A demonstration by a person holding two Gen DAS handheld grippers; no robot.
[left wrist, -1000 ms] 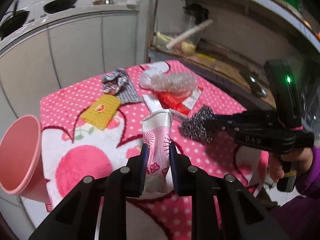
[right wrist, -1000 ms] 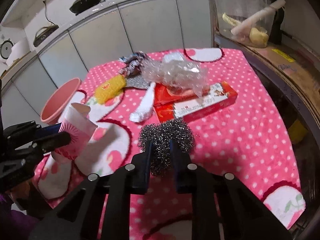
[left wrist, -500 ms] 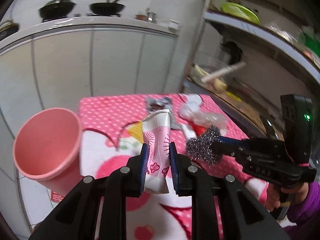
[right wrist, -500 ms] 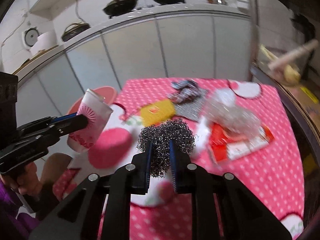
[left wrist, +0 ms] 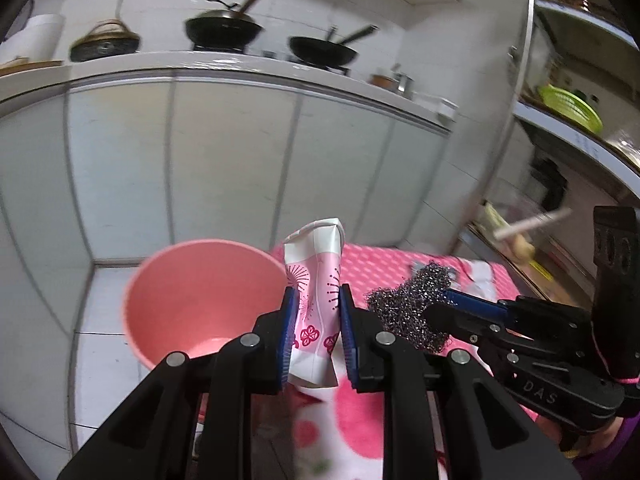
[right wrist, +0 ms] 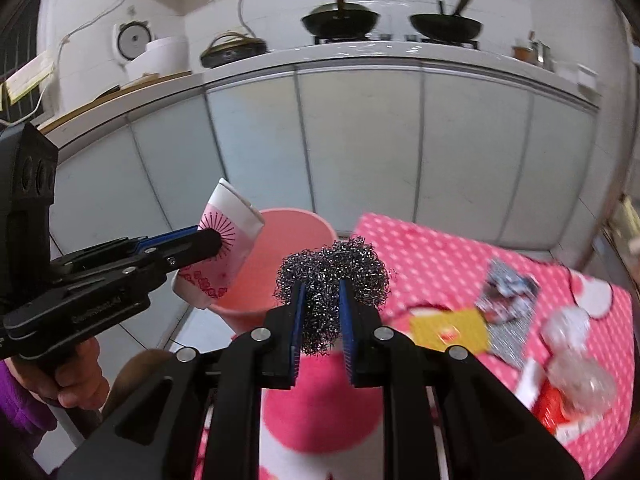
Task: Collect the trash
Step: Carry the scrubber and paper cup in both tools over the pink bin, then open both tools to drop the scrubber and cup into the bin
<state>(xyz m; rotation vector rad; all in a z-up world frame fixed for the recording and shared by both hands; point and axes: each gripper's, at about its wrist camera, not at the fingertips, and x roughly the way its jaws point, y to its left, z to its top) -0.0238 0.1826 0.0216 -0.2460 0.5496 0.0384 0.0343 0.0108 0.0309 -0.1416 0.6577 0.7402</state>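
Both held items now near empty bin (left wrist: 172, 292).

A home kitchen: two woks (right wrist: 340, 20) on a stove, a rice cooker (right wrist: 154, 56) on the white worktop (right wrist: 360, 58), pale cabinet doors (right wrist: 360, 152) below.

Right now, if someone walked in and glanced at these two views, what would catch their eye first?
Probably the two pairs of tongs held up side by side: the left tongs pinch a crushed pink-and-white paper cup, the right tongs a steel wool scourer. Just beyond both stands a pink bin off the edge of the table. To the right, more litter lies on the pink polka-dot tablecloth.
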